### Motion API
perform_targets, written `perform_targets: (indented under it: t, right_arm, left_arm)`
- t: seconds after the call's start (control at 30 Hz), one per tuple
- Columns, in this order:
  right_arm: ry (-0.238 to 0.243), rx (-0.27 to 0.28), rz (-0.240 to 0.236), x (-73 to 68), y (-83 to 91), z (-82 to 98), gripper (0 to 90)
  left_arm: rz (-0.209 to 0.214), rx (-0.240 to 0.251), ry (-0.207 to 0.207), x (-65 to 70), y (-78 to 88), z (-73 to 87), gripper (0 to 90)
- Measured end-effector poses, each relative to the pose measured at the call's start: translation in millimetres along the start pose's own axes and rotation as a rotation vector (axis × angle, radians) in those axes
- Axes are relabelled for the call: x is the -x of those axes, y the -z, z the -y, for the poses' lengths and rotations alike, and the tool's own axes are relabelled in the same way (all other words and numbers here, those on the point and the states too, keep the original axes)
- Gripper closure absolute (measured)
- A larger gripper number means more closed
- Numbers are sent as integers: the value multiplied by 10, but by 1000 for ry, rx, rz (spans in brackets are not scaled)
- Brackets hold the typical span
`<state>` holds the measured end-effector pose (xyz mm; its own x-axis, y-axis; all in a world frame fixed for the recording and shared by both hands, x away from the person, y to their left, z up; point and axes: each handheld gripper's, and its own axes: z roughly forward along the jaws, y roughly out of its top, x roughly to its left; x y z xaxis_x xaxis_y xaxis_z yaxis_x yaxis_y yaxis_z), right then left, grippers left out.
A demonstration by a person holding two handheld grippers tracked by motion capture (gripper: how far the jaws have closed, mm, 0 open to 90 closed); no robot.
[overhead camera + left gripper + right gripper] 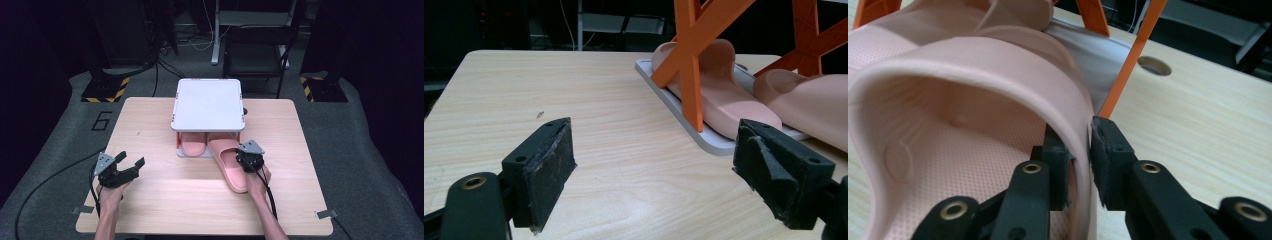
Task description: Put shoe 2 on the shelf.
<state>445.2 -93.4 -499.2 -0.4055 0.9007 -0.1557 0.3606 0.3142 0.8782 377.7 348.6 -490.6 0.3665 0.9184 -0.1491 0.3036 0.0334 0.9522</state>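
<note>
A small shoe rack with a white top (208, 104) and orange legs (689, 65) stands at the middle back of the wooden table (165, 200). One pink slipper (192, 145) lies on the rack's lower shelf (684, 112). The second pink slipper (231, 170) lies slanted, toe under the rack and heel out on the table. My right gripper (243, 156) is shut on the right side of its strap (973, 75), one pad inside and one outside. My left gripper (132, 158) hovers open over the left of the table, nothing between its pads (549, 165).
A round hole (1154, 65) is cut into the tabletop beside the rack's right side. A dark chair (257, 55) and a metal stand stand on the floor behind the table. Cables trail from both grippers towards the front edge.
</note>
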Motion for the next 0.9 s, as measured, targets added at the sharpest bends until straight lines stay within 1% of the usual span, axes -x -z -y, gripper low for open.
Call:
perform_targets:
  t: [0.03, 0.07, 0.1, 0.13, 0.17, 0.2, 0.23, 0.3, 0.33, 0.37, 0.43, 0.47, 0.5, 0.53, 0.57, 0.6, 0.63, 0.67, 0.7, 0.77, 0.8, 0.83, 0.9]
  right_arm:
    - [-7, 4, -5, -4, -7, 12, 766]
    - [6, -8, -10, 3, -19, 31, 762]
    - [-5, -12, -10, 6, -21, 37, 736]
    - [-11, -8, -13, 26, -23, 45, 691]
    - [-39, -2, -16, 39, -18, 45, 637]
    - [-57, 14, -28, 67, -3, 41, 548]
    - [-67, 29, -43, 94, 24, 32, 510]
    - [-63, 26, -51, 118, 68, 19, 438]
    - [-56, 29, -63, 143, 103, 10, 407]
    - [-67, 26, -75, 166, 147, 2, 376]
    - [-73, 27, -95, 210, 225, -14, 315]
    - [-75, 35, -108, 227, 270, -18, 290]
    - [-98, 64, -127, 241, 327, -22, 281]
    - [-95, 108, -143, 267, 379, -39, 268]
    - [-103, 123, -152, 276, 433, -59, 259]
    - [-107, 160, -172, 294, 511, -101, 243]
    - [-104, 178, -175, 303, 552, -135, 237]
    - [-88, 199, -181, 313, 616, -218, 237]
    - [-72, 213, -191, 320, 645, -281, 239]
    - [-50, 234, -217, 335, 676, -401, 260]
    - [-47, 248, -243, 346, 678, -470, 281]
    - [-55, 254, -270, 354, 672, -537, 292]
    - [-50, 265, -304, 376, 613, -672, 296]
  left_arm:
    - [3, -7, -5, 0, 0, -2, 168]
    - [6, -8, -7, 0, -2, -2, 168]
    - [4, -11, -7, 6, -3, -1, 168]
    - [5, -10, -7, 12, -6, 1, 168]
    - [8, -9, -8, 15, -9, 2, 169]
    - [6, -3, -9, 20, -16, 6, 168]
    - [9, -9, -11, 19, -14, 4, 168]
    - [9, -11, -12, 25, -15, 3, 168]
    - [9, -12, -14, 30, -17, 3, 168]
    - [14, -15, -20, 32, -20, -2, 168]
    - [20, -12, -19, 51, -28, -6, 168]
    - [23, -8, -22, 65, -36, -9, 168]
    - [29, -16, -27, 77, -37, -16, 168]
    - [31, -19, -33, 88, -39, -19, 168]
    - [40, -18, -41, 110, -49, -25, 168]
    - [40, -14, -35, 132, -57, -29, 168]
    - [51, -17, -40, 171, -70, -37, 168]
    - [64, -12, -42, 204, -90, -46, 168]
    - [70, -18, -47, 231, -97, -52, 168]
    - [99, -17, -52, 314, -131, -67, 168]
    - [111, -17, -53, 365, -149, -72, 168]
    - [131, -18, -56, 417, -172, -77, 168]
    - [169, -20, -65, 556, -241, -74, 168]
